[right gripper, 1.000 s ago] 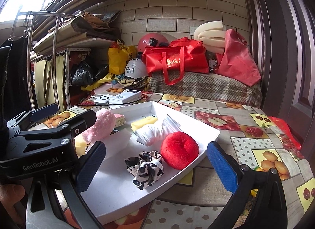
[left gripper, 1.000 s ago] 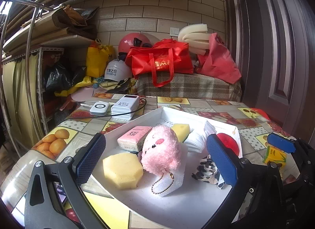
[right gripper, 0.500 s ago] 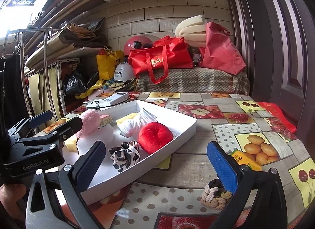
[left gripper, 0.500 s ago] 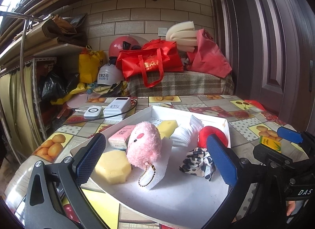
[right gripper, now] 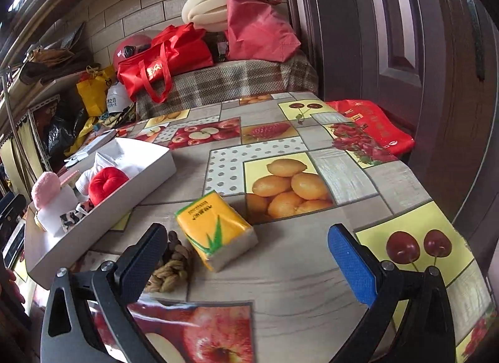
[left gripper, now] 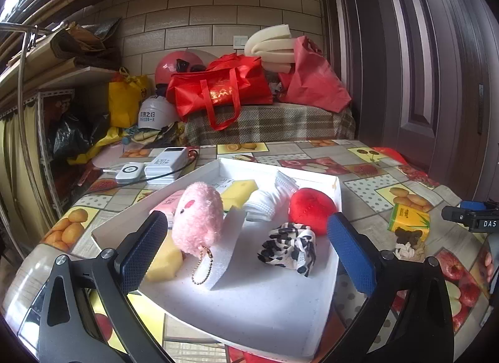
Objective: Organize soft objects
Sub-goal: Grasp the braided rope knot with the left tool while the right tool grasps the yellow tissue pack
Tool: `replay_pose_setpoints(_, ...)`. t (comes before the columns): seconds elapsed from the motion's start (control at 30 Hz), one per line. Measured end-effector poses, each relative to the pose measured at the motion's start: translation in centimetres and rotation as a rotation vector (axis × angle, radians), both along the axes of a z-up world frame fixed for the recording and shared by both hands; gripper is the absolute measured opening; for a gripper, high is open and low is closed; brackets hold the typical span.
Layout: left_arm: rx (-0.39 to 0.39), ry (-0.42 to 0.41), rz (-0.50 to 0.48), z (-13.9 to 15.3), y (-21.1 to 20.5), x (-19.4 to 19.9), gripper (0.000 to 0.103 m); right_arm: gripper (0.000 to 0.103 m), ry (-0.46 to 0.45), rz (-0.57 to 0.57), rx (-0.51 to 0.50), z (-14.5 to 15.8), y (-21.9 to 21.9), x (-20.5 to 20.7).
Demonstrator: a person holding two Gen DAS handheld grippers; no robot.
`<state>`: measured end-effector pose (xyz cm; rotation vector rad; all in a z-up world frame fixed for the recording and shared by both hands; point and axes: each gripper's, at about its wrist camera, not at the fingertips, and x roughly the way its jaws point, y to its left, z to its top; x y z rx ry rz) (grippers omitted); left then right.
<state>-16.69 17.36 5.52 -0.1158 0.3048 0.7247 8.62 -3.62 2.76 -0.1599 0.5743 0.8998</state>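
A: Start at the right hand-held gripper (right gripper: pixel 246 257). What is it doing?

B: Its jaws are wide apart and hold nothing. Just ahead, toward 12 o'clock, a yellow tissue pack (right gripper: pixel 216 230) lies flat on the desk (right gripper: pixel 312 269). A knotted rope (right gripper: pixel 170 264) sits at 9 o'clock, touching the left finger's tip.

A: And the left hand-held gripper (left gripper: pixel 246 252)?

B: Also spread open and empty, hovering over the white tray (left gripper: pixel 249 307). Inside are a pink plush (left gripper: pixel 198 218), a spotted scrunchie (left gripper: pixel 288 247), a red plush (left gripper: pixel 312 208), a white sock (left gripper: pixel 265 204) and yellow sponges (left gripper: pixel 163 258).

A: So which step?

B: I'd judge it is fetching the two soft things left outside the tray, at 3 o'clock of it. Next, the right one should lower over the tissue pack, close gently across its width, then carry it toward 10 o'clock into the tray.
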Motion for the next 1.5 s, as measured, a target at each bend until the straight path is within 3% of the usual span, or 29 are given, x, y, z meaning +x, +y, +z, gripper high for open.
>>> replay_pose_setpoints(0.13, -0.051, 0.066, -0.203, -0.4, -3.0, 3.4, 0.103, 0.103, 0.022, 0.096, -0.109, -1.1, -0.8, 1.3)
replay_pose_setpoints(0.3, -0.071, 0.250, -0.369, -1.6, -6.4, 8.8, 0.103, 0.102, 0.001, 0.219, -0.220, -2.0, 1.7, 0.2)
replay_pose_setpoints(0.4, -0.059, 0.334, -0.398, -2.3, -7.3, 10.3, 0.103, 0.093, -0.079, 0.255, -0.292, -2.2, 3.6, -0.5)
replay_pose_setpoints(0.5, -0.075, 0.340, -0.401, -2.5, -7.2, 10.3, 0.103, 0.084, -0.106, 0.278, -0.330, -2.5, 5.0, 0.0)
replay_pose_setpoints(0.53, -0.086, 0.343, -0.401, -2.6, -7.0, 10.4, 0.103, 0.078, -0.098, 0.292, -0.339, -2.6, 5.4, 0.2)
replay_pose_setpoints(0.7, -0.141, 0.374, -0.425, -3.1, -6.5, 11.5, 0.103, 0.070, -0.077, 0.364, -0.335, -2.6, 7.0, 0.4)
replay_pose_setpoints(0.77, -0.161, 0.378, -0.438, -3.2, -6.5, 12.1, 0.103, 0.057, -0.059, 0.394, -0.327, -2.6, 7.4, 0.3)
replay_pose_setpoints(0.83, -0.187, 0.382, -0.440, -3.3, -6.4, 13.1, 0.103, 0.052, -0.032, 0.409, -0.315, -2.7, 7.4, 0.5)
replay_pose_setpoints(1.0, -0.220, 0.413, -0.446, -3.8, -6.7, 16.3, 0.102, 0.051, 0.033, 0.287, -0.247, -2.2, 5.9, 2.8)
replay_pose_setpoints(1.1, -0.188, 0.501, -0.432, -4.7, -7.6, 18.4, 0.083, 0.051, 0.080, 0.229, -0.181, -1.8, 4.5, 4.1)
replay_pose_setpoints(1.13, -0.195, 0.518, -0.441, -4.9, -7.7, 18.8, 0.070, 0.051, 0.092, 0.221, -0.167, -1.7, 4.3, 4.4)
replay_pose_setpoints(1.17, -0.202, 0.501, -0.453, -4.8, -7.6, 18.9, 0.048, 0.051, 0.100, 0.216, -0.159, -1.7, 4.2, 4.6)
replay_pose_setpoints(1.2, -0.208, 0.500, -0.456, -4.8, -7.6, 18.9, 0.043, 0.051, 0.103, 0.212, -0.155, -1.7, 4.1, 4.7)
replay_pose_setpoints(1.33, -0.202, 0.474, -0.457, -4.5, -7.6, 18.4, 0.036, 0.051, 0.078, 0.207, -0.146, -1.3, 4.0, 4.3)
replay_pose_setpoints(1.5, -0.104, 0.339, -0.468, -2.6, -8.7, 16.2, 0.036, 0.051, -0.044, 0.170, -0.096, -0.1, 3.0, 2.8)
